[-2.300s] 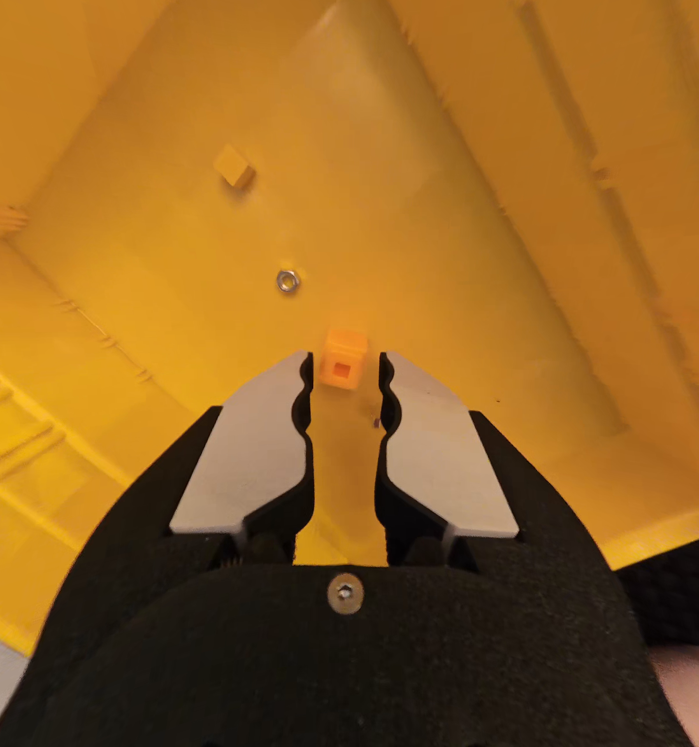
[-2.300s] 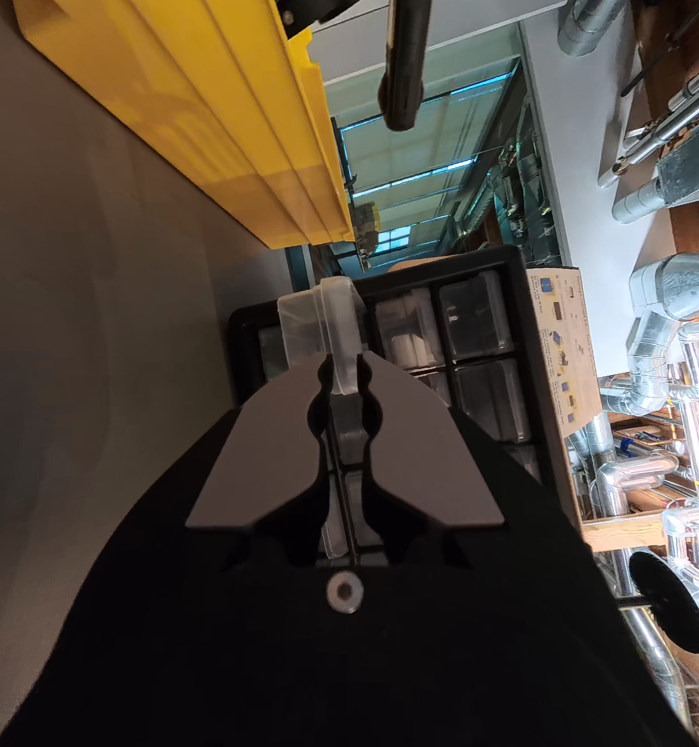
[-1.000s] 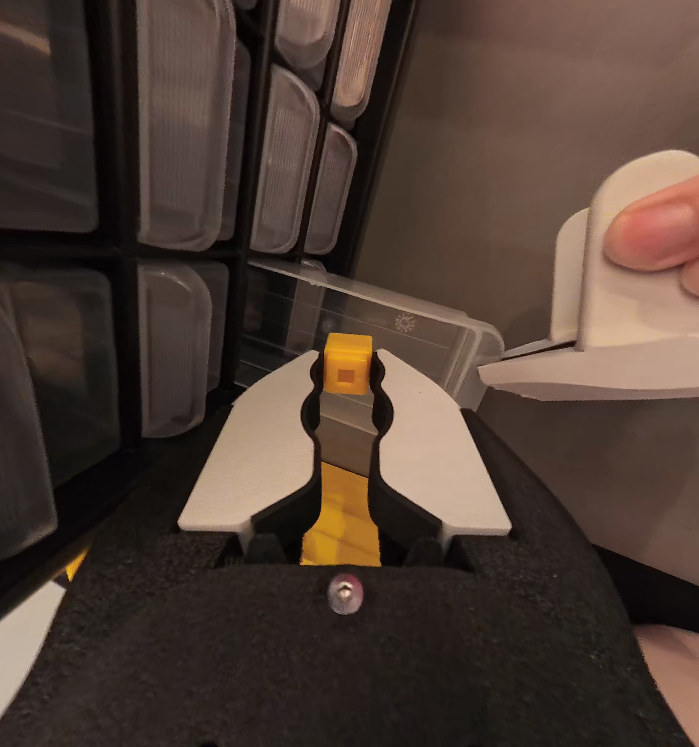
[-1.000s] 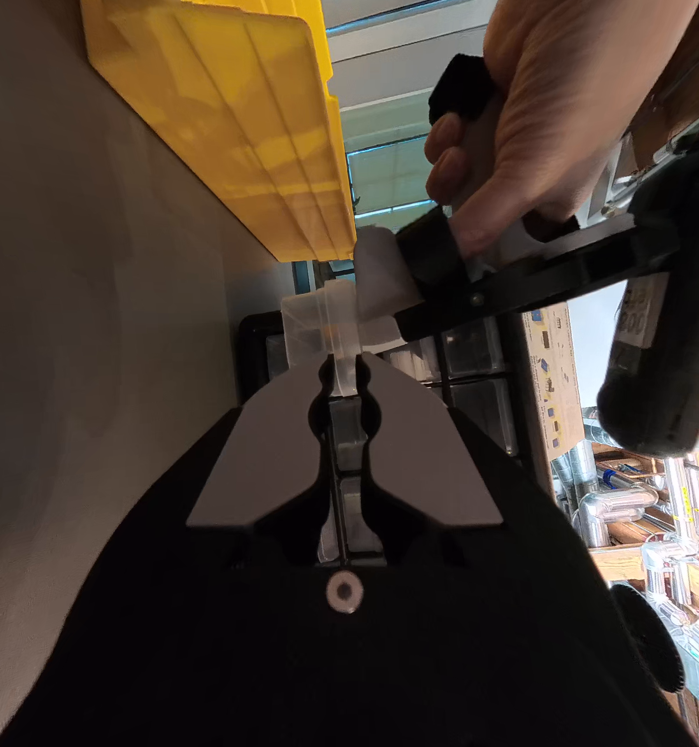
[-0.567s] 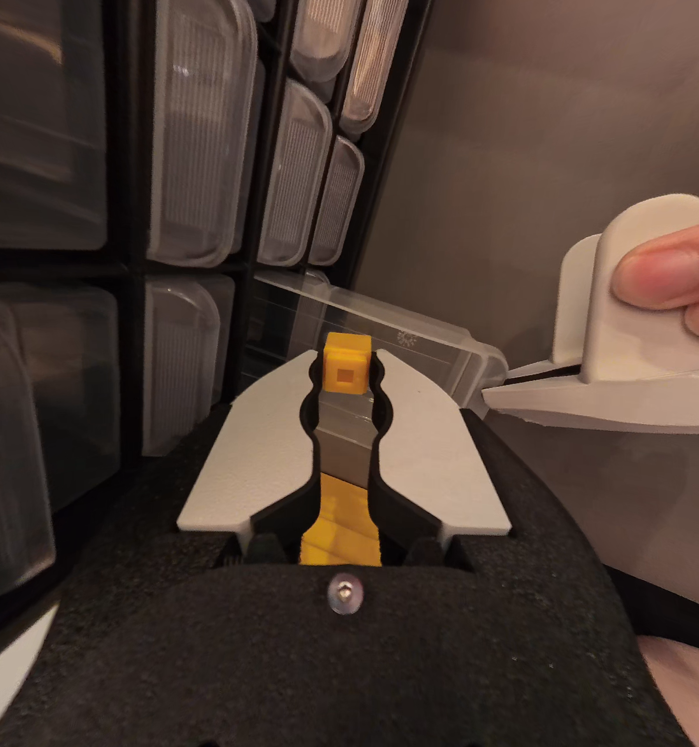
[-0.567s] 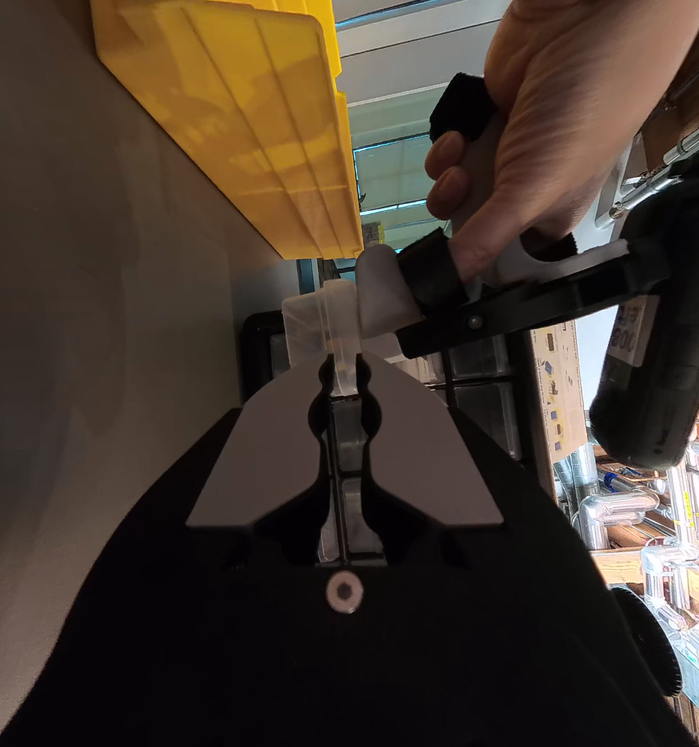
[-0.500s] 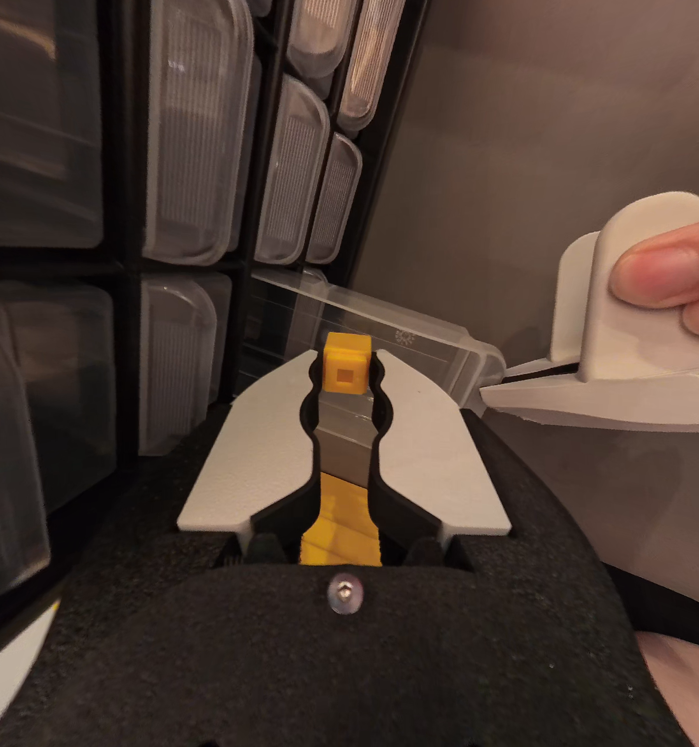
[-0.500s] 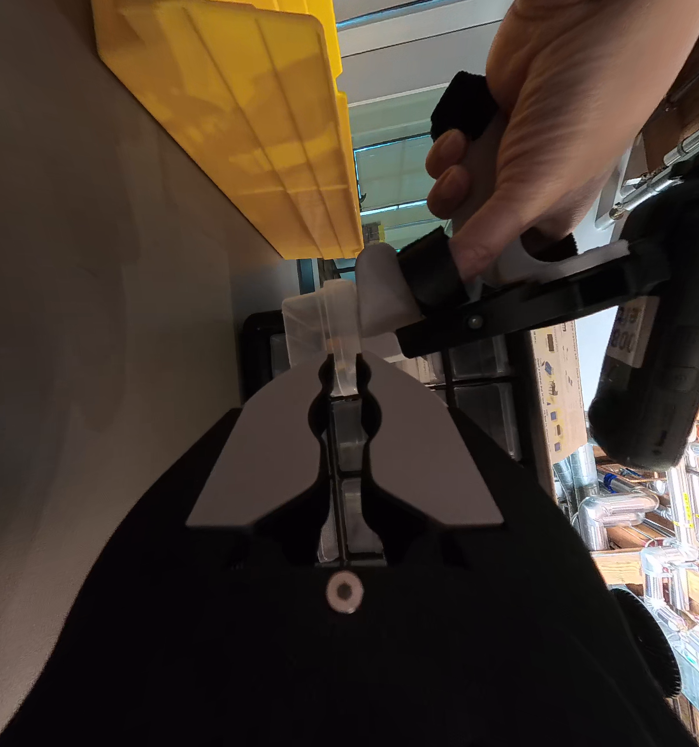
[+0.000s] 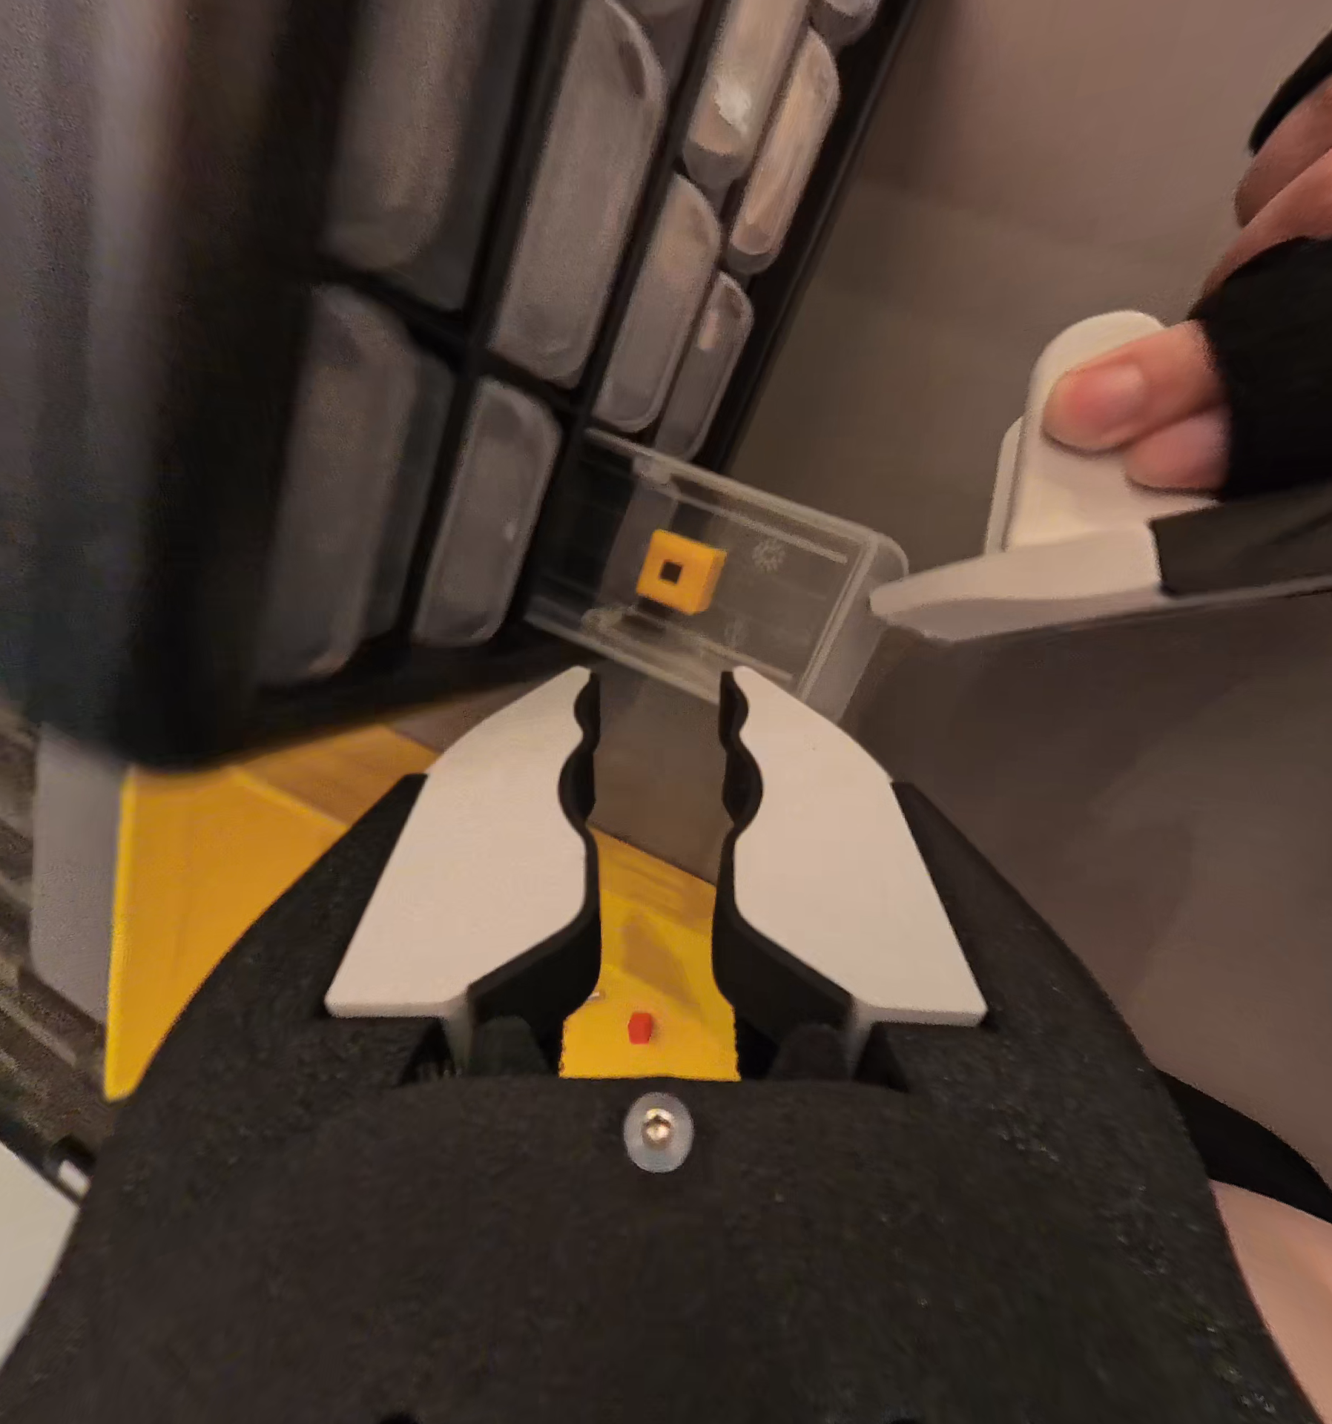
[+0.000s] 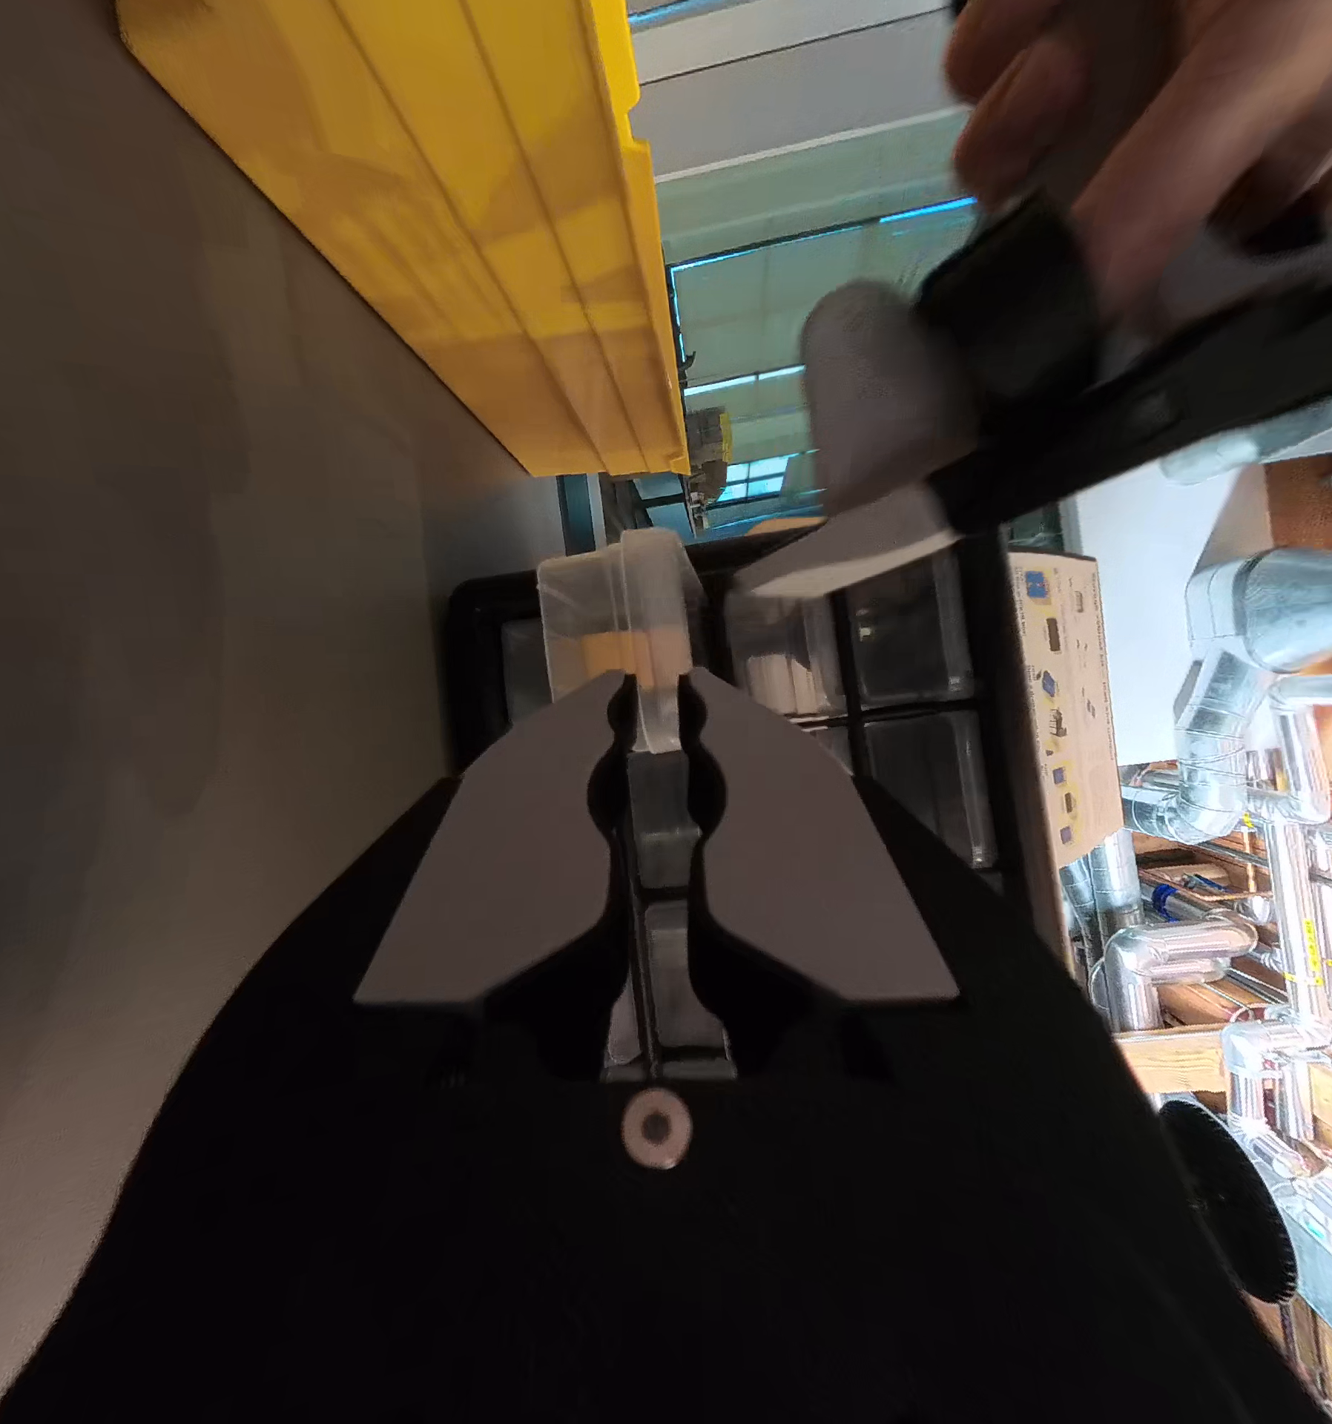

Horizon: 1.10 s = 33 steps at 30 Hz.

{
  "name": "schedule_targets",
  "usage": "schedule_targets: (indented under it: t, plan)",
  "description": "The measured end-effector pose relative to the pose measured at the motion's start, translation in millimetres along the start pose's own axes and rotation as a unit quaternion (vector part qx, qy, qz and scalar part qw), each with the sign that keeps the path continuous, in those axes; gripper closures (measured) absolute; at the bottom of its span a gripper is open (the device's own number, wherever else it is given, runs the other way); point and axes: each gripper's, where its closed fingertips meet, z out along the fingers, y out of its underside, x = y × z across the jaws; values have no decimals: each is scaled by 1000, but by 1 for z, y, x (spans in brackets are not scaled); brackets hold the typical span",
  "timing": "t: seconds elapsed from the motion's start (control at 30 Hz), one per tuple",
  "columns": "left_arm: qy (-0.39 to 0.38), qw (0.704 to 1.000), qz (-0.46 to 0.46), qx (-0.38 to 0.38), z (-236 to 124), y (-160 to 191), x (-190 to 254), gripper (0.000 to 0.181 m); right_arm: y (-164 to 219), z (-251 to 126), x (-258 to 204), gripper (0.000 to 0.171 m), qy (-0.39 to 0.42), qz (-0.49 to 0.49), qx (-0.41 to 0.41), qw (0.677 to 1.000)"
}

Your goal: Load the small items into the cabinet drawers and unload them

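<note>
A small orange cube with a square hole (image 9: 681, 578) lies inside a clear plastic drawer (image 9: 732, 570) pulled out of the black cabinet (image 9: 208, 370). My left gripper (image 9: 655, 682) is open and empty, just short of the drawer. My right gripper (image 10: 657, 686) is shut on the drawer's front handle tab (image 10: 651, 655); the orange cube shows through the clear plastic in the right wrist view (image 10: 605, 651). The right gripper also shows in the left wrist view (image 9: 956, 609), held by a hand, at the drawer's front end.
The cabinet holds several closed clear drawers (image 9: 578, 254). A yellow bin (image 10: 432, 223) stands on the grey table (image 10: 147, 539) beside the cabinet; its floor (image 9: 647, 963) holds a small red piece (image 9: 638, 1027). The left gripper, blurred, hangs above the drawer (image 10: 863, 532). My right fingertips sit around 6 cm from my left ones.
My left gripper carried the orange cube from the yellow bin to the drawer, opened and let it go into the drawer, then drew back. The right gripper kept its hold on the drawer handle.
</note>
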Motion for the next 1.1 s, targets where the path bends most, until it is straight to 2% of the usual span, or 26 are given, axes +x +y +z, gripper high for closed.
schedule_targets:
  t: [0.13,0.27,0.37,0.53,0.73,0.87,1.03,1.1]
  plan:
    - [-60,996,-65,30,-43,25,-27,152,8,13,3,160,3,0,-14,1000]
    - [-96,987,-128,14,-58,63,-51,153,17,27,5,160,-2,16,-31,999]
    - [-83,984,-155,24,-54,73,-61,155,23,35,5,158,3,13,-45,999]
    - [-89,975,-203,-12,-40,94,-79,158,31,46,1,147,-2,12,-65,998]
    - [-90,974,-206,-11,-38,94,-81,158,41,63,4,147,29,-2,-90,996]
    - [-88,975,-204,-8,-38,92,-80,158,45,68,-4,130,-3,1,-103,995]
    - [-84,975,-203,-8,-36,92,-80,158,44,65,-1,128,-5,-2,-104,995]
    - [-86,974,-209,-8,-37,96,-82,158,40,57,4,134,3,8,-84,996]
